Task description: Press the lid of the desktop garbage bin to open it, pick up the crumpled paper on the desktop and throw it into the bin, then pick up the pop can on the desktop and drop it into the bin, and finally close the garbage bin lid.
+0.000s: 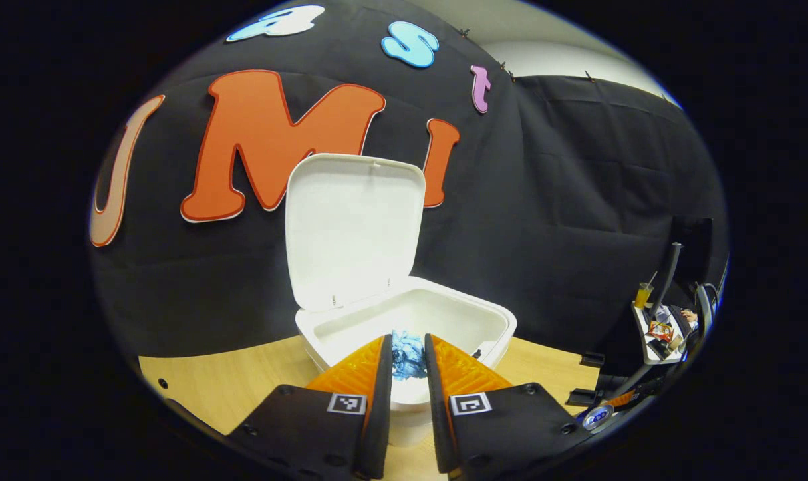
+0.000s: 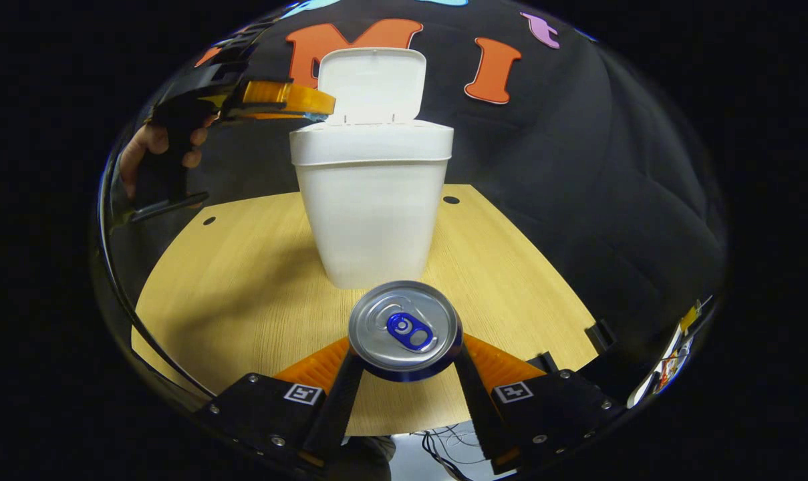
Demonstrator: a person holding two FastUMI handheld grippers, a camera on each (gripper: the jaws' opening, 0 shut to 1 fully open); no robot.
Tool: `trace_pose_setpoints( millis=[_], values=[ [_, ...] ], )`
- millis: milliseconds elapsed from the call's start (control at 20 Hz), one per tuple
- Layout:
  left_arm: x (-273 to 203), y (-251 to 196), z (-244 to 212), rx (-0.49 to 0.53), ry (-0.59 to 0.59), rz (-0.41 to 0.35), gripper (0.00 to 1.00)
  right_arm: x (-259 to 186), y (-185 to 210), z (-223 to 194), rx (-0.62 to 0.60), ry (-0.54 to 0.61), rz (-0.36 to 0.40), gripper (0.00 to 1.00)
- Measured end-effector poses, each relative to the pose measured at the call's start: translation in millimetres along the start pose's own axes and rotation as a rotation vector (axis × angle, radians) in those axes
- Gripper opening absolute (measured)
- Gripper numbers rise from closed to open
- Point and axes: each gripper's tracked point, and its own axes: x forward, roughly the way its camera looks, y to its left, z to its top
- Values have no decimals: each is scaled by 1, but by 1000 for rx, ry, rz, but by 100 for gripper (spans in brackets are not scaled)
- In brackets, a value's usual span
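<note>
Garbage bin (image 2: 370, 214) stands mid-frame on the worktop (image 2: 230, 294) in the right gripper view, lid (image 2: 371, 79) swung up and back, mouth open. Left tool (image 1: 408, 357) at lower centre of the left gripper view, fingers drawn close and pinching the crumpled paper (image 1: 408, 354), a blue wad, held just over the bin's open mouth; the same tool (image 2: 297, 100) shows at upper left of the right gripper view, a hand (image 2: 151, 157) behind it, tip at the bin rim. Right tool (image 2: 404, 364) at bottom centre, fingers on both sides of the pop can (image 2: 405, 331), upright, top facing the camera; contact looks likely, but whether the can rests on the worktop cannot be told. Judged progress: lid open; paper at the mouth but not released; can in hand, still to go in; lid still to close.
</note>
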Motion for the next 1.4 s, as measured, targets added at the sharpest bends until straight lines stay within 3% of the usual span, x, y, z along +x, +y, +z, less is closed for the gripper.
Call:
trace_pose_setpoints(
  millis=[100,250,300,350,600,1100,1150,1200,1400],
  values=[
    [-3,4,-2,8,0,10,34,-6,0,13,-7,-21,2,78],
    [-6,5,-3,3,-1,21,74,-10,0,35,-25,-54,3,78],
    [-9,7,-2,-2,-6,25,71,-9,-3,41,-30,-69,6,78],
    [-12,8,-2,-2,-11,27,78,-10,-4,49,-35,-83,7,78],
    [-30,28,-1,13,-42,88,92,-18,-8,86,-61,-154,22,78],
    [-82,66,-28,20,-17,220,93,-35,-1,163,-102,-292,86,78],
    [-88,69,-33,23,-14,232,88,-35,1,169,-111,-304,94,78],
    [-94,74,-38,27,-8,248,93,-36,3,174,-124,-315,97,78],
    [-121,96,-57,51,27,317,93,-35,11,199,-160,-357,126,78]
  ],
)
